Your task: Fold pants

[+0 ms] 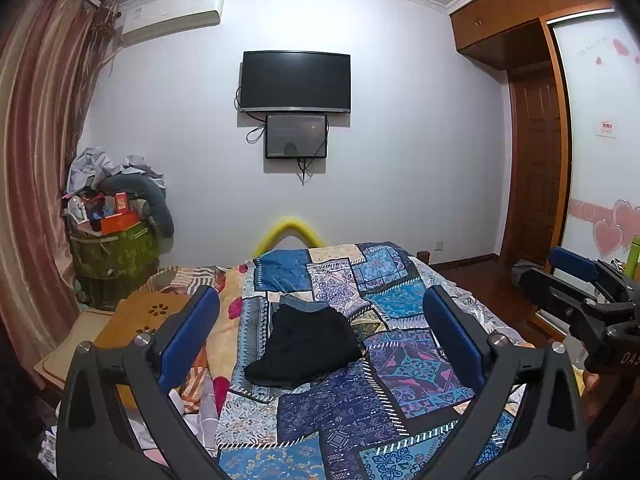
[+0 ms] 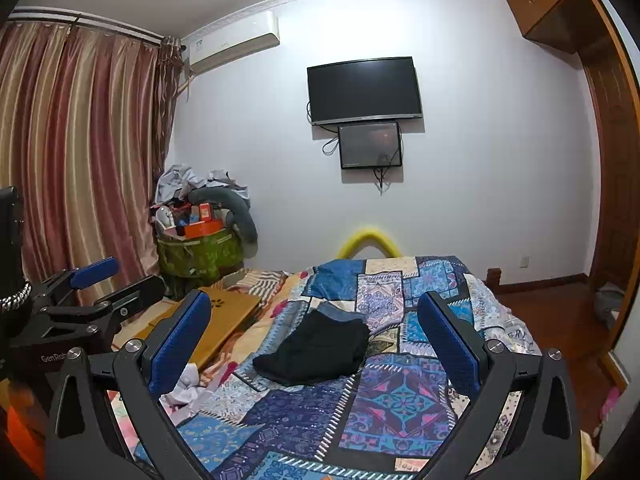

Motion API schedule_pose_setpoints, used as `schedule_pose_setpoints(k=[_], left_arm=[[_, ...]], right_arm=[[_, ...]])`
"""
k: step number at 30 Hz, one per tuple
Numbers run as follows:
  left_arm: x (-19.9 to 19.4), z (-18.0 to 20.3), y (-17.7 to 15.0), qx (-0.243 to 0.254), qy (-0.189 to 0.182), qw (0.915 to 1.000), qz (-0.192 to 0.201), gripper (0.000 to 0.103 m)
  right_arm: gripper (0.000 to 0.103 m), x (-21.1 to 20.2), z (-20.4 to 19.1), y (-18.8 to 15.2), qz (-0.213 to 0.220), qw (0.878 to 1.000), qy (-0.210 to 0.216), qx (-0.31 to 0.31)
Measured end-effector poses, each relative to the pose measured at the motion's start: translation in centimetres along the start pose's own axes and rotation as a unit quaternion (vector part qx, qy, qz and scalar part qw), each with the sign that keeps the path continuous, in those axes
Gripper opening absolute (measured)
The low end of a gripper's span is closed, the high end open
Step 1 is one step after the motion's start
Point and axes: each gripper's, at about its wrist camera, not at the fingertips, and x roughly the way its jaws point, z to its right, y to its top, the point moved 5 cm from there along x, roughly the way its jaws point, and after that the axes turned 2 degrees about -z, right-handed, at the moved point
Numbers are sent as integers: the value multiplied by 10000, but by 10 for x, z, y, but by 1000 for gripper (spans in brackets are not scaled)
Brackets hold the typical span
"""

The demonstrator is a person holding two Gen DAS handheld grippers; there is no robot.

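Observation:
Black pants (image 1: 304,346) lie in a folded bundle on the blue patchwork quilt (image 1: 360,420) in the middle of the bed, partly over a blue denim garment (image 1: 298,302). They also show in the right wrist view (image 2: 320,350), with the denim garment (image 2: 340,310) behind them. My left gripper (image 1: 320,300) is open and empty, held above the bed short of the pants. My right gripper (image 2: 314,306) is open and empty too, at about the same distance. Each gripper shows at the edge of the other's view: the right one (image 1: 576,276), the left one (image 2: 108,280).
A wooden lap tray (image 1: 148,320) lies on the bed's left side. A green hamper (image 1: 114,256) piled with clothes and boxes stands by the curtain. A TV (image 1: 296,80) hangs on the far wall. A wardrobe (image 1: 536,152) and wooden floor are on the right.

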Motion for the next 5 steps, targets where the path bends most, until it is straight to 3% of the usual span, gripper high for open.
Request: schedule_pose_setpoints(k=[5], left_arm=[[2, -1, -1, -4, -9, 10000, -27, 103]], right_arm=[[103, 2, -3, -1, -34, 10000, 10, -18]])
